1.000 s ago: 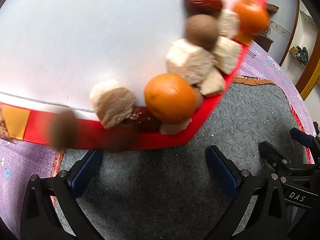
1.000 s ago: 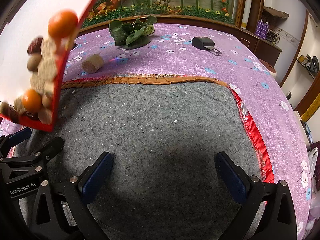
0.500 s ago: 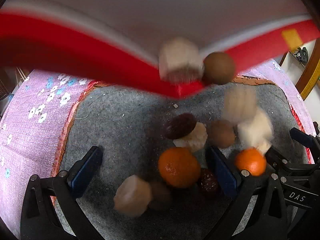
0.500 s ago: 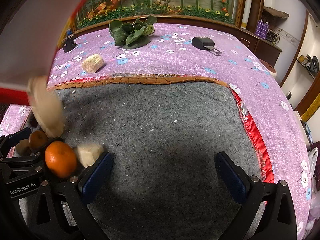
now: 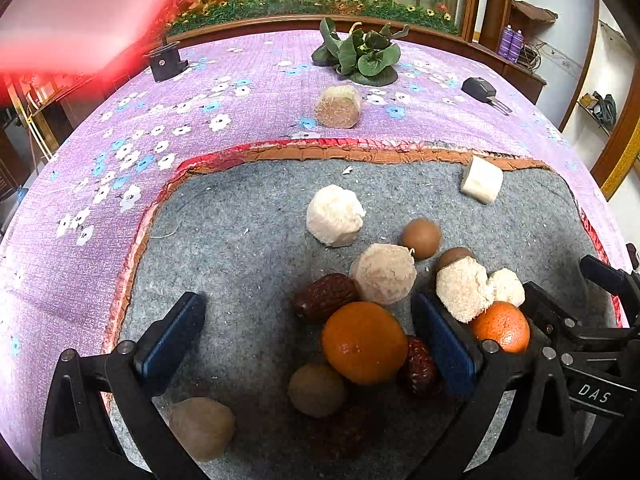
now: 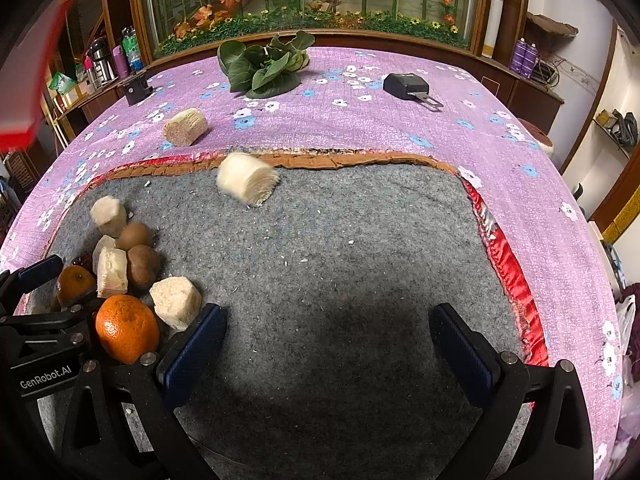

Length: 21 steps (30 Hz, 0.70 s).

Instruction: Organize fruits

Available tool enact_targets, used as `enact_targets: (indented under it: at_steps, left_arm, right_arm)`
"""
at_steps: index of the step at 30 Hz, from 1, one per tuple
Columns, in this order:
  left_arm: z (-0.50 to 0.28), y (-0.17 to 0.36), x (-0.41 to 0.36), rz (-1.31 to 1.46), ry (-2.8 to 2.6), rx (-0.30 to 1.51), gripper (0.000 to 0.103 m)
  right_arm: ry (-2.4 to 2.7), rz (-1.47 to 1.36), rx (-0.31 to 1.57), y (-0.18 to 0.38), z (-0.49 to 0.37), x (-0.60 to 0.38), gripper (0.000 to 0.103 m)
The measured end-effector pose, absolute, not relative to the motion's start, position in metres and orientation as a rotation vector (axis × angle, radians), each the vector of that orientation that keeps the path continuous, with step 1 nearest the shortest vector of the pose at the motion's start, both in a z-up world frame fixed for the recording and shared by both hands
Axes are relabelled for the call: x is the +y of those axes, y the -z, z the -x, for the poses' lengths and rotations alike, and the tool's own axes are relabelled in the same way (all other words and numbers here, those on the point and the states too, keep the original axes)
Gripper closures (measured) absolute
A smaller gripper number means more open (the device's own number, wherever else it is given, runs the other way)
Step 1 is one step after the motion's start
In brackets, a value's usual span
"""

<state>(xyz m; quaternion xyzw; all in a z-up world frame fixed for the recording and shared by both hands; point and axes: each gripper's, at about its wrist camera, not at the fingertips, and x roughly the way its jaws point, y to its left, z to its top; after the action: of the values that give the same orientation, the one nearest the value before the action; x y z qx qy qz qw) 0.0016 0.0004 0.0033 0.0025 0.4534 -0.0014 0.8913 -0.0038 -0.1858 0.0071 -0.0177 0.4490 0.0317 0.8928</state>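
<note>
Bright indoor light, fisheye edges, soft shadows

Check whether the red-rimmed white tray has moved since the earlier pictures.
Yes. The red-rimmed white tray has swung up and left, away from the grey felt mat, leaving its fruit there.

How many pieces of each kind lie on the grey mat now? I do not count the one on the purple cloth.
Oranges: 2
Red dates: 2
Brown round fruits: 4
Pale fibrous chunks: 5
Total on the grey mat: 13
</note>
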Motion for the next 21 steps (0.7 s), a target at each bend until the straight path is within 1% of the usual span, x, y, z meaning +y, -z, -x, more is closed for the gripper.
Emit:
enact_targets:
  at_steps: [21]
  left_arm:
    - [0.0002, -0.0046, -0.0010, -0.005, 0.003, 0.941, 0.000]
  right_arm:
    - [-0.065, 0.037, 0.931, -0.0088, 0.0055, -0.1852, 0.000]
